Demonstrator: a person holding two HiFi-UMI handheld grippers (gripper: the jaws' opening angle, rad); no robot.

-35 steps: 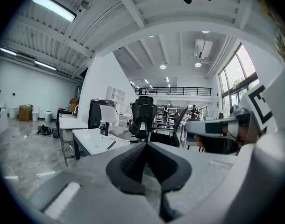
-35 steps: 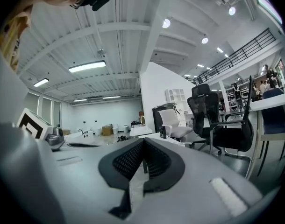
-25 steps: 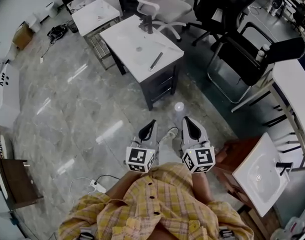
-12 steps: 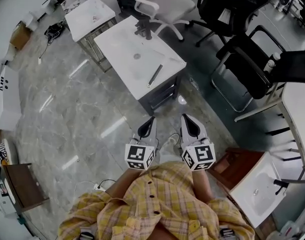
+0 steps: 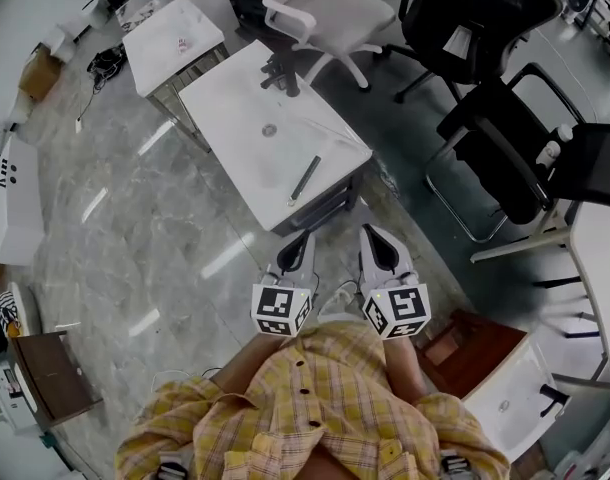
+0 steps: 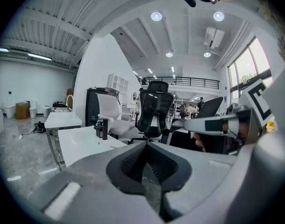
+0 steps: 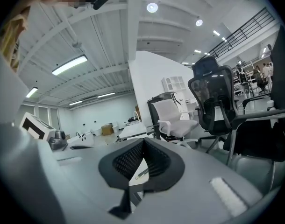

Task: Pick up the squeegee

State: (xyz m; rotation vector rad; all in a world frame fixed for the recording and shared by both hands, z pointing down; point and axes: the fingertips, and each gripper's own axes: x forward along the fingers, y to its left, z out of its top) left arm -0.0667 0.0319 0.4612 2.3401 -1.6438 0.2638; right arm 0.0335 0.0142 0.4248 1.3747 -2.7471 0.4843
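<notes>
The squeegee [image 5: 305, 178], a slim dark bar, lies on the near right part of a white table [image 5: 240, 148] in the head view. Both grippers are held side by side in front of the person's chest, short of the table's near corner. The left gripper [image 5: 304, 238] is shut with nothing in it, and in the left gripper view its pads [image 6: 133, 164] meet at the tip. The right gripper [image 5: 370, 232] is also shut and empty, its pads [image 7: 128, 160] closed together. The right gripper [image 6: 212, 124] shows at the right of the left gripper view.
A black fixture [image 5: 280, 73] and a small round disc [image 5: 269, 129] stand on the table. Beyond it are a white office chair [image 5: 325, 8], black chairs [image 5: 465, 28] and a second white table [image 5: 170, 38]. A brown cabinet [image 5: 475, 353] stands at lower right.
The table with the squeegee has slid down the head view toward the grippers as the person walks up to it. Both grippers stay shut, side by side.
</notes>
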